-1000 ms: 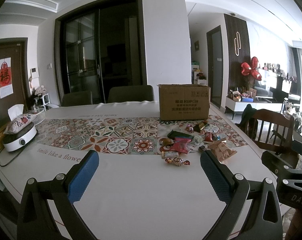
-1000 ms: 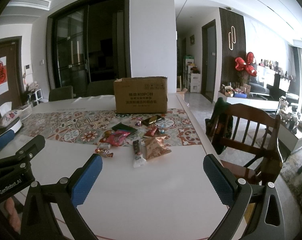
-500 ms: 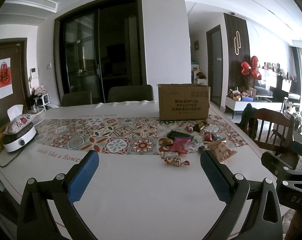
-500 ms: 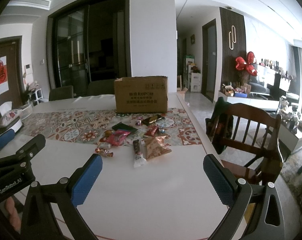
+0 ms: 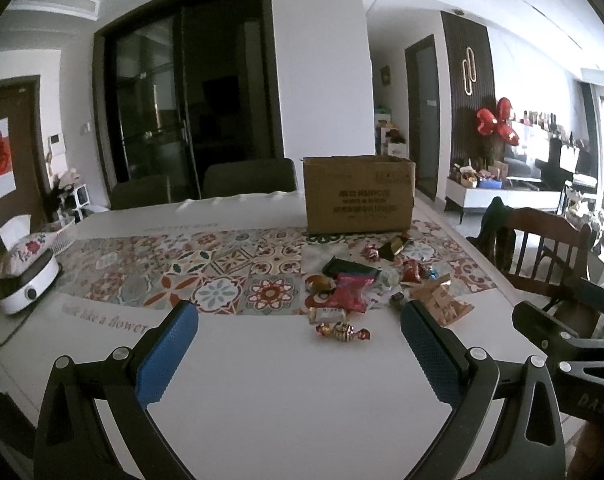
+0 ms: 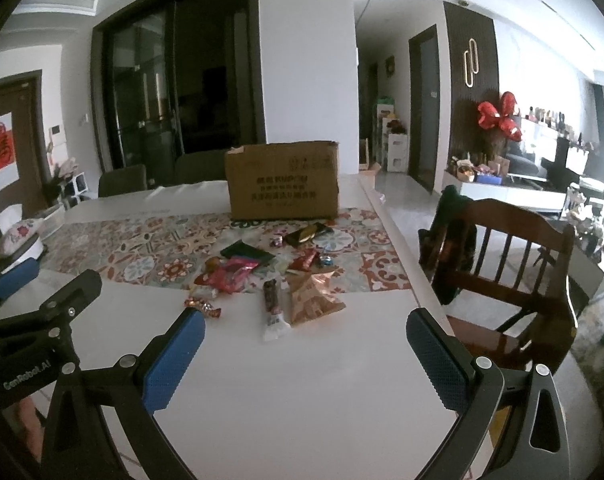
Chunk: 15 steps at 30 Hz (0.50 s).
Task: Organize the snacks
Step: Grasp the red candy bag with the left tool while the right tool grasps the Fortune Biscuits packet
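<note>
Left wrist view: the left claw (image 5: 298, 350) hangs wide open and empty over the white tabletop (image 5: 262, 400). The snacks (image 5: 354, 292) lie ahead, slightly right, a cardboard box (image 5: 359, 194) beyond.

Right wrist view: the right claw (image 6: 304, 360), also wide open and empty, faces a long bar (image 6: 272, 308) pointing lengthwise toward it, nearest this claw.

table (image 5: 282, 392): white top, patterned runner (image 5: 206, 268) | box (image 5: 358, 194) upright on runner | snacks (image 5: 354, 292) scattered before box | left edge: white appliance (image 5: 26, 284), possibly a cooker
</note>
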### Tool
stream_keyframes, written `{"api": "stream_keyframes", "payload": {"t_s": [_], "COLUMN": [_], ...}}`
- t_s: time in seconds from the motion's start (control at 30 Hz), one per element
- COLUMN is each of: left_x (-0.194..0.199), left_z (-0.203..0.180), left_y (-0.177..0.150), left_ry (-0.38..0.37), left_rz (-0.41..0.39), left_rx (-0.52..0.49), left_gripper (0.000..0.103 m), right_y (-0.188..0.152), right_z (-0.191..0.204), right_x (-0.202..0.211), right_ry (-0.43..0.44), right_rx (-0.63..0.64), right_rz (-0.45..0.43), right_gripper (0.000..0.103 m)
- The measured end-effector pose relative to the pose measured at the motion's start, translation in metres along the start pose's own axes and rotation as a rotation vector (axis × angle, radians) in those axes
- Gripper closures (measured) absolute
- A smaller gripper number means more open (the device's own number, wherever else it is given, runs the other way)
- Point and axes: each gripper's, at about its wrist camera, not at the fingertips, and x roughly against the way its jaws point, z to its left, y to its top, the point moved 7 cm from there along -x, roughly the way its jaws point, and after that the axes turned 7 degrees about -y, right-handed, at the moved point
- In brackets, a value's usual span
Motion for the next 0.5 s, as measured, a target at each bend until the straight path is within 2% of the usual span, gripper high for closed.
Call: {"api": "stream_keyframes", "payload": {"t_s": [0.33, 0.5], "left_x": [-0.038, -0.064], "left_z": [-0.010, -0.011], "left_y": [0.022, 0.029], "left_ry": [-0.022, -0.038], "left_rz": [0.046, 0.081], "left_rx": [-0.055, -0.065], "left_gripper": [0.007, 0.009], "right_y": [0.018, 0.025], "right_z": [-0.004, -0.001], "right_x": [-0.035, -0.061], "right_ry": [0.014, 0.026], "right_rx": [-0.024, -0.025], "right_rz": [0.065, 0.106], "right_gripper": [0.002, 0.006]}}
